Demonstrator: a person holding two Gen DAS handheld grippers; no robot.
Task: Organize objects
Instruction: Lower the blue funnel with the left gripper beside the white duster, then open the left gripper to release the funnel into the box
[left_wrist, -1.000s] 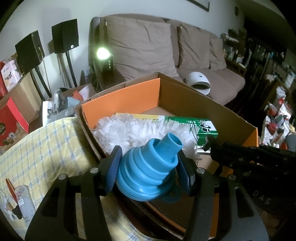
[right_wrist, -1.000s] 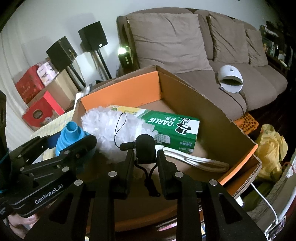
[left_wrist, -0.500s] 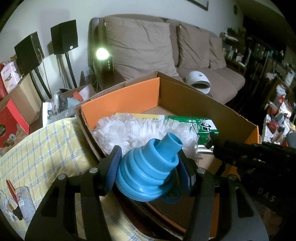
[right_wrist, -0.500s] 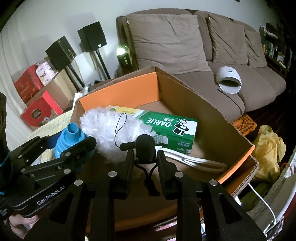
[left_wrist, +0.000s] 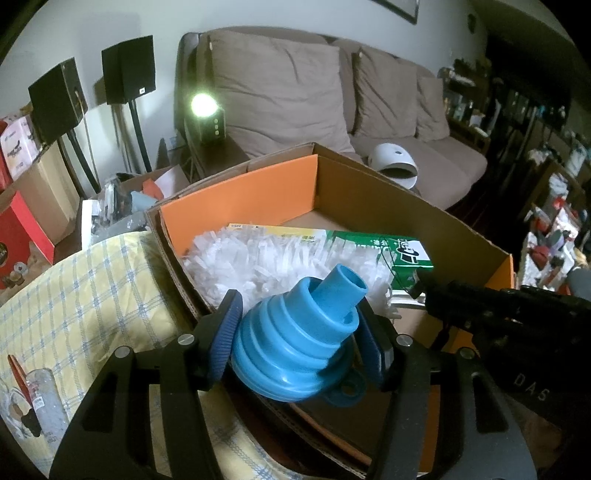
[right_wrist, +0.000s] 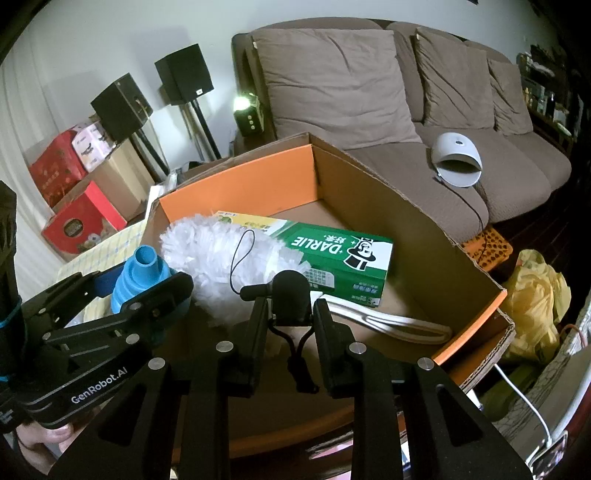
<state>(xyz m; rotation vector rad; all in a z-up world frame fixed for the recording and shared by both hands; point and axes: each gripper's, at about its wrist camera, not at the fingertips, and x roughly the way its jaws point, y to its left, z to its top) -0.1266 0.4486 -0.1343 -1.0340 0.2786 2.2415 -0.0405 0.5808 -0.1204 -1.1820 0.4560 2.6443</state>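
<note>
Blue funnel (left_wrist: 299, 339) sits between the left gripper (left_wrist: 295, 343) jaws, which have just been opening, spout aimed forward over the cardboard box (left_wrist: 406, 206); the right gripper (right_wrist: 290, 314) beside it clamps a small black device (right_wrist: 290, 295)

Black claw (right_wrist: 290, 325), silver screws, white "GenRobot.AI" lettering.
</note>
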